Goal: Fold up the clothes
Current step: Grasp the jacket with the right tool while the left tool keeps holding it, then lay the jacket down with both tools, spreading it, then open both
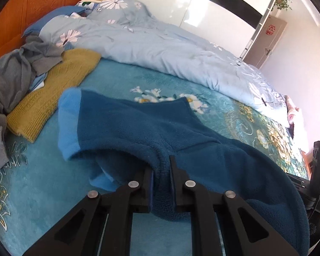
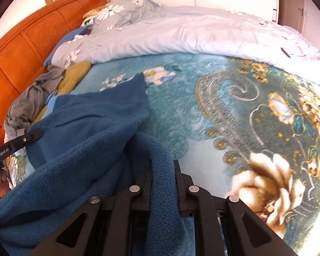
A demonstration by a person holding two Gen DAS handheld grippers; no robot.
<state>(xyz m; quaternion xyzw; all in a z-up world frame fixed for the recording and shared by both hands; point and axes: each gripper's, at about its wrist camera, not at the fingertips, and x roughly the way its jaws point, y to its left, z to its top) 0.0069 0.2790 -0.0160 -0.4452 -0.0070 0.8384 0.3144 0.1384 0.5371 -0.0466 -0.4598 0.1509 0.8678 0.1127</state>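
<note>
A dark blue fleece garment (image 1: 151,128) with a light blue cuff (image 1: 69,123) is held up over the teal floral blanket (image 1: 117,79). My left gripper (image 1: 161,170) is shut on a bunched fold of it. My right gripper (image 2: 163,170) is shut on another edge of the same fleece garment (image 2: 96,117), which drapes over its left finger. The left gripper's finger (image 2: 29,136) shows at the left edge of the right wrist view. The right gripper's body (image 1: 317,170) shows at the right edge of the left wrist view.
A mustard knit garment (image 1: 53,93) and a crumpled grey garment (image 1: 12,74) lie by the orange headboard (image 1: 21,10). A pale blue floral duvet (image 1: 160,47) is piled along the far side of the bed. A door (image 1: 266,40) stands beyond.
</note>
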